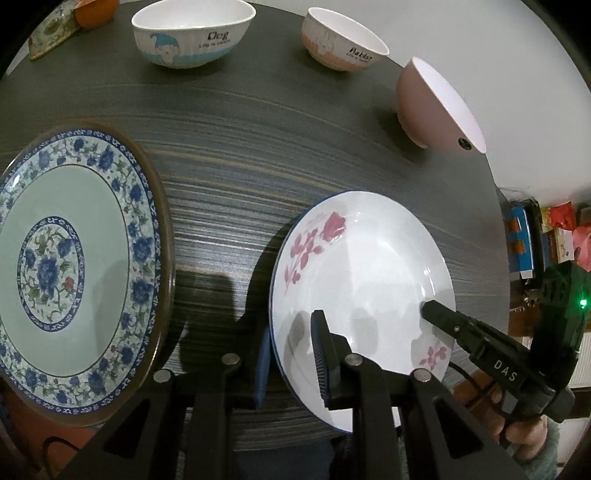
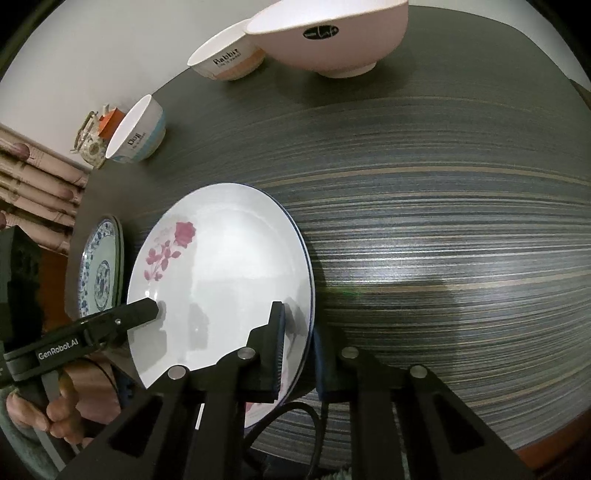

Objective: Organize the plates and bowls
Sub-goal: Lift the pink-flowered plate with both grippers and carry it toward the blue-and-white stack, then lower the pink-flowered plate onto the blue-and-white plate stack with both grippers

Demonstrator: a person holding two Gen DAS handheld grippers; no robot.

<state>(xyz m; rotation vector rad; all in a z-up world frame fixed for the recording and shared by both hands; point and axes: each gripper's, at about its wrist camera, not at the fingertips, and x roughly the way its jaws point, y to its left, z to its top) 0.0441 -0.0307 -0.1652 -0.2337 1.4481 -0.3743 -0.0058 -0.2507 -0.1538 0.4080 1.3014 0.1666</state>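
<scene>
A white plate with pink flowers (image 1: 369, 258) (image 2: 229, 266) is held from both sides near the table's front edge. My left gripper (image 1: 290, 326) is shut on its left rim, one finger over the plate and one under it. My right gripper (image 2: 297, 321) is shut on the opposite rim in the same way; its upper finger also shows as a tip on the rim (image 1: 430, 310). The plate casts a wide shadow and looks raised off the table. A blue-patterned plate (image 1: 74, 258) (image 2: 98, 273) lies to its left. Three bowls stand at the back: Dog (image 1: 192, 33), Rabbit (image 1: 343, 40), plain pink (image 1: 432, 103).
The dark striped table (image 1: 258, 166) has bare surface between the plates and the bowls, and more to the right (image 2: 443, 258). An orange object (image 1: 94, 11) and a patterned container (image 1: 51, 37) sit at the back left corner. Boxes and bags (image 1: 554, 229) lie beyond the right edge.
</scene>
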